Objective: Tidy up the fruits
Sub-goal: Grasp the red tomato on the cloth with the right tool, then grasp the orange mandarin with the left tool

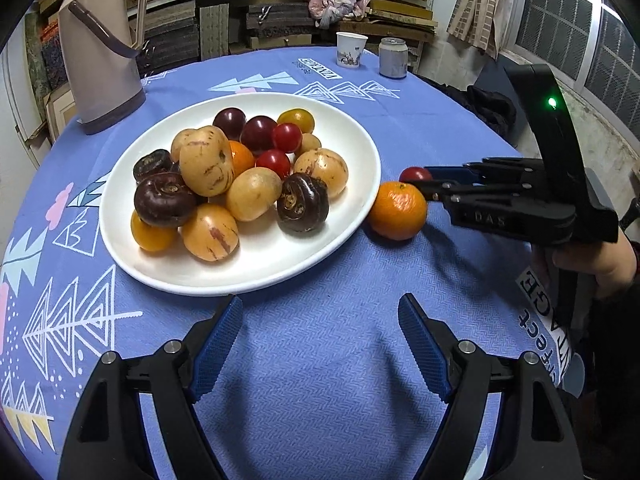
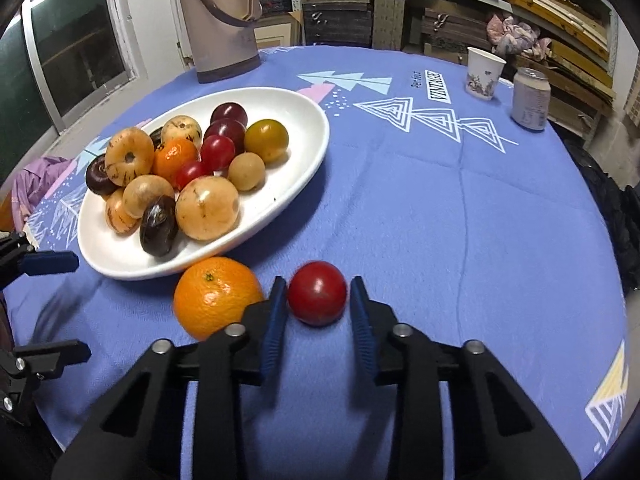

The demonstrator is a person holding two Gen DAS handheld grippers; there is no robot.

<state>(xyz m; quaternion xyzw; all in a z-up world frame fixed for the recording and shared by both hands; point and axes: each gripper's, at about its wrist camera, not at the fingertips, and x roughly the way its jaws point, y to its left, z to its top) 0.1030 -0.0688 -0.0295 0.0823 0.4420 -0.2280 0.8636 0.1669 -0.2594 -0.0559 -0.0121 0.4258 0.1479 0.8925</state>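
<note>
A beige vacuum flask (image 1: 100, 60) is seen at the far left edge of the tabletop, which is covered by a blue patterned cloth (image 1: 320, 380). To its right, left of the middle, a white oval plate (image 1: 240, 284) is set, and it is heaped with fruit: dark purple, pale yellow-brown, orange and small red pieces (the kinds cannot all be told). Nearer the front edge, the left gripper (image 1: 320, 300) is held above bare cloth with its blue-padded fingers spread wide, and nothing is held between them.

Just off the plate's right rim an orange (image 1: 397, 210) lies on the cloth, close against the rim. Immediately to the right of it a small red tomato (image 2: 317, 298) rests on the cloth, bracketed by the right gripper (image 2: 318, 280), whose fingers are drawn narrow around it. The left pad (image 2: 278, 300) appears to be against the tomato's skin, while a sliver of cloth seems to show by the other pad; whether the fruit is actually pinched cannot be told. The gripper's handle is grasped by a hand (image 1: 592, 264) at the tabletop's right edge.

At the far edge a paper cup (image 1: 351, 50) and, to its right, a can (image 1: 393, 58) are standing.
</note>
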